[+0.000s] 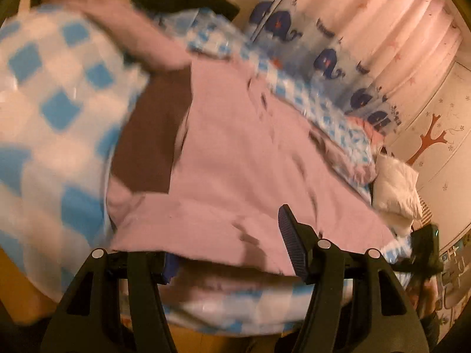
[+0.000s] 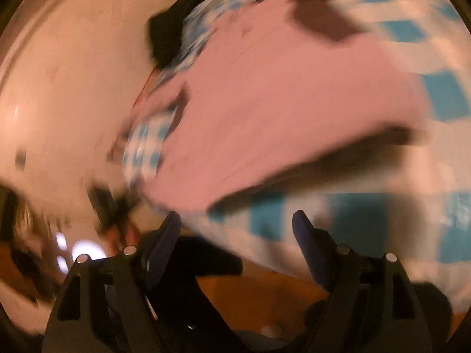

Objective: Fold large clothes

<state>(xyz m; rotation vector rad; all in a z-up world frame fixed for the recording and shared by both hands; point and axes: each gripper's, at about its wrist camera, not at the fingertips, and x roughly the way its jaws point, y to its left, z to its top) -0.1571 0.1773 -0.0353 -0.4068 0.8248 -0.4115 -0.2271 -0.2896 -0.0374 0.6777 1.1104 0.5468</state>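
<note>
Showing only leftward: pink garment (image 1: 235,153) beside, seemingly, curtain (image 1: 368,44).

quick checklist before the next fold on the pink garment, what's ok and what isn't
1. Pink garment with brown panel lies on the blue-and-white checked bedcover: ok.
2. Garment flat: not ok, near edge lifted in the right wrist view.
3. Left gripper open, near hem over its left finger: ok.
4. Right gripper open, holding nothing: ok.
5. Sleeve positions: cannot tell, blurred.
</note>
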